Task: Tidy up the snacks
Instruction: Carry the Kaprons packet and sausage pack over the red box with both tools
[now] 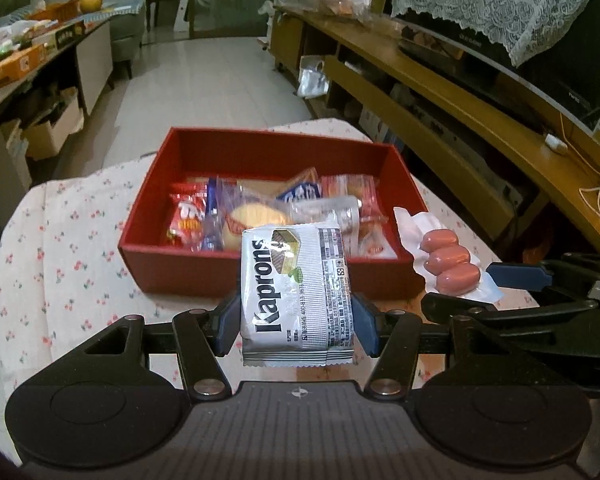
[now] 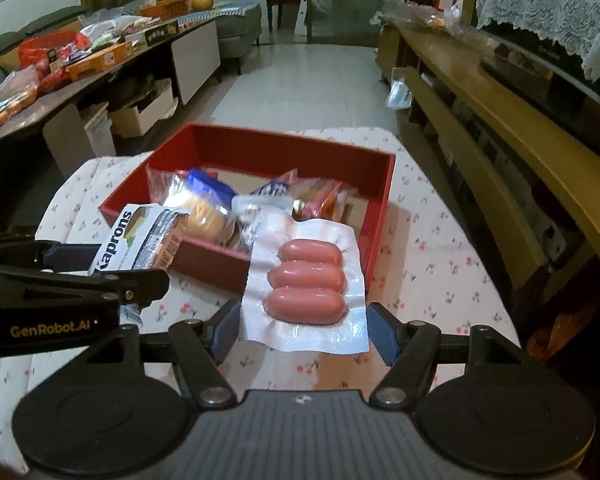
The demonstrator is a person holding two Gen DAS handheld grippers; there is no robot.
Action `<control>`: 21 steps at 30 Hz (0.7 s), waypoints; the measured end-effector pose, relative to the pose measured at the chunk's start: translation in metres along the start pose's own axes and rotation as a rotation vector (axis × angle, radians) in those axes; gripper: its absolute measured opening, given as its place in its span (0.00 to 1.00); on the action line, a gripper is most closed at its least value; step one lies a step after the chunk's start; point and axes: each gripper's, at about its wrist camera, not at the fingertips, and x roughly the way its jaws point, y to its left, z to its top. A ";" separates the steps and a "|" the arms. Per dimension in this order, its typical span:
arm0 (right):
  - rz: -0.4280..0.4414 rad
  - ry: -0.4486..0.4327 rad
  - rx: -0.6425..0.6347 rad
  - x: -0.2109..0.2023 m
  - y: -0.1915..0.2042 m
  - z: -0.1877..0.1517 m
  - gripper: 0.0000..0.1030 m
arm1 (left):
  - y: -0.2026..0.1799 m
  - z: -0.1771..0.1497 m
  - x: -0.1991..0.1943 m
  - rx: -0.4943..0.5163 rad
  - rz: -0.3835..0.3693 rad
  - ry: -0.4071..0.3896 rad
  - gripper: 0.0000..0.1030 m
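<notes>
Presently, a wafer packet is clamped in the left hand-held gripper and a sausage pack in the right hand-held gripper, both just short of the red box, long axes pointing toward it.

Low in the frame, the left tongs clamp a silver Kaprons wafer pack by its sides. Just behind it at centre, a red box of wrapped snacks sits on the floral-clothed worktop. At right, the right tongs carry a vacuum-sealed sausage pack
</notes>
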 end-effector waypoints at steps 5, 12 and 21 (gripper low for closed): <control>-0.013 -0.026 0.013 0.004 -0.002 0.016 0.71 | 0.001 0.017 0.003 0.020 0.012 -0.029 0.62; -0.035 -0.050 0.016 0.018 -0.005 0.039 0.71 | 0.006 0.039 0.016 0.027 0.024 -0.054 0.62; -0.065 -0.045 0.000 0.046 -0.006 0.060 0.71 | 0.014 0.055 0.038 0.019 0.038 -0.054 0.62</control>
